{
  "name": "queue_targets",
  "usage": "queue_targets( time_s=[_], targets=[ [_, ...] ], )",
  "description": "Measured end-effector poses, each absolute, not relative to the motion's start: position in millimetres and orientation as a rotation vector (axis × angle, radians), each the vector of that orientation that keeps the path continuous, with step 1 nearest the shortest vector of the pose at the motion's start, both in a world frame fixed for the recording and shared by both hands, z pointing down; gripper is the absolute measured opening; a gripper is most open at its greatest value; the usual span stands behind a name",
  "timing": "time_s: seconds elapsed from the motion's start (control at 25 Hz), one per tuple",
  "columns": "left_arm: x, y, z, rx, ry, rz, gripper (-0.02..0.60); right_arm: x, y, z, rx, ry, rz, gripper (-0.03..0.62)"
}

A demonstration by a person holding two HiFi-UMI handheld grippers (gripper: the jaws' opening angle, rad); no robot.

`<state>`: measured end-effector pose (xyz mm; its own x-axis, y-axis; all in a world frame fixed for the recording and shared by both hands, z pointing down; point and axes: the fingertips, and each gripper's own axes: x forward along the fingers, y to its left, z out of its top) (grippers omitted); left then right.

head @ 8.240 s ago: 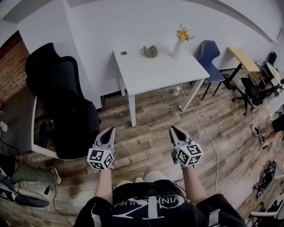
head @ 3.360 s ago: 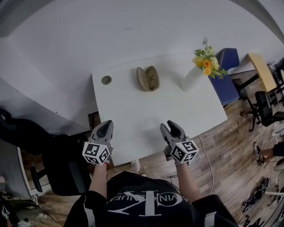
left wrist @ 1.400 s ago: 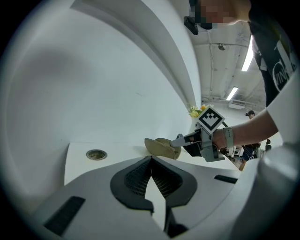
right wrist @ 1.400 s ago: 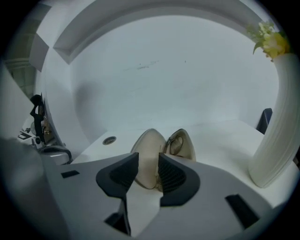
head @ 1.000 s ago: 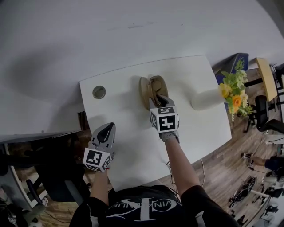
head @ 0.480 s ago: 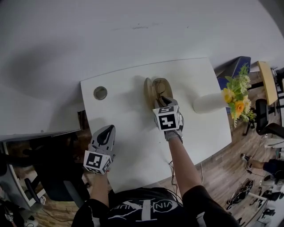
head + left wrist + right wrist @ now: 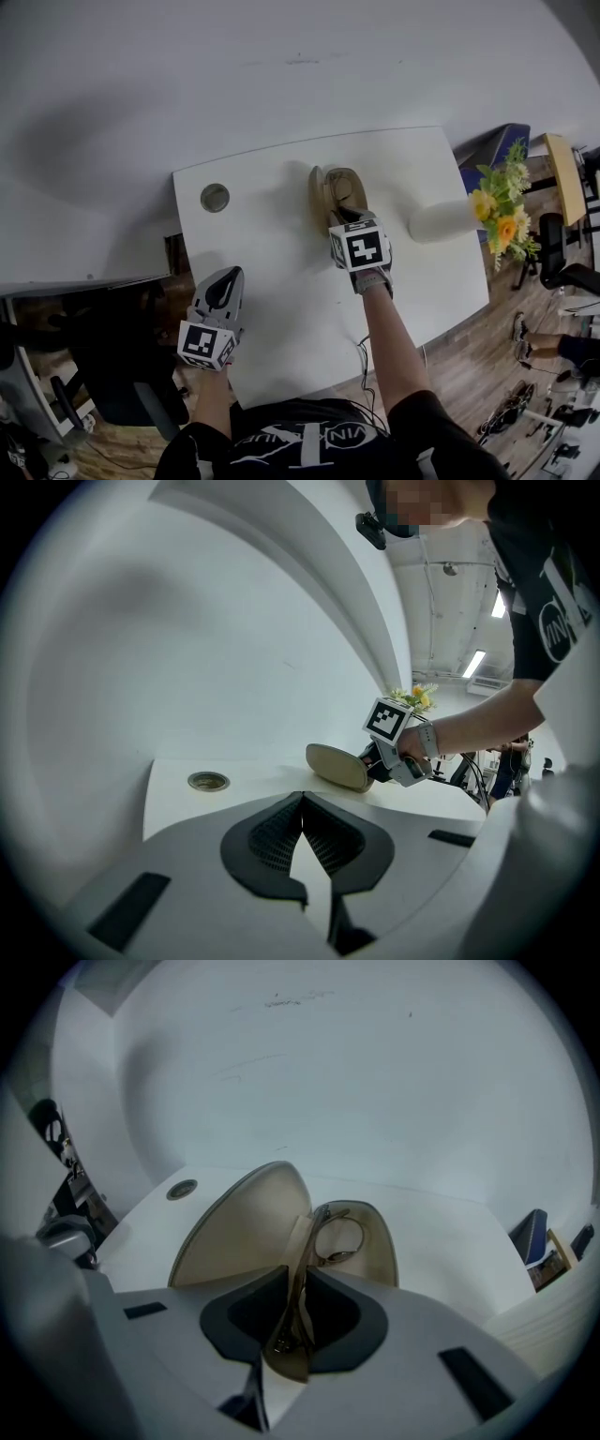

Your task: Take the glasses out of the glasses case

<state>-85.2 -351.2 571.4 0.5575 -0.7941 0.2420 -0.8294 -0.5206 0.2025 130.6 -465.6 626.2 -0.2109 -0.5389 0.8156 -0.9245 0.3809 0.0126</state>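
The right gripper point(image 7: 298, 1283), jaws just closing, pinched the light, likely fragile glasses point(image 7: 309, 1241) at the stiffer frame rim in the open glasses case point(image 7: 239, 1232); the left gripper point(image 7: 302, 803) had its jaws together, empty.

Left tongs point(image 7: 223, 277): jaws together, empty, held near level. Right tongs point(image 7: 345, 216): arm extended, pitched downward, jaws just closing, clamped on glasses point(image 7: 339, 1257).

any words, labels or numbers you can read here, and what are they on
"VIN": white print on the black shirt, upside down in the head view; the letters beside it are too warped to read.
Marker cubes: black-and-white square patterns only, no words.
Nothing else carries readable text.
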Motion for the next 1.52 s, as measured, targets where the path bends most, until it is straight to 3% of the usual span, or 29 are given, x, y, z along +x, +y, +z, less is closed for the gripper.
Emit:
queue_targets(
  time_s=[0.32, 1.52],
  targets=[
    [-81.5, -348.0, 566.6, 2.516, -1.342, 0.154, 0.015, 136.5, -465.5, 625.5, 1.368, -1.936, 0.725, 0.043],
    [-84.7, -314.9, 537.4, 2.556, -1.383, 0.149, 0.015, 122.5, -431.2, 526.0, 1.489, -2.406, 0.784, 0.041]
  ],
)
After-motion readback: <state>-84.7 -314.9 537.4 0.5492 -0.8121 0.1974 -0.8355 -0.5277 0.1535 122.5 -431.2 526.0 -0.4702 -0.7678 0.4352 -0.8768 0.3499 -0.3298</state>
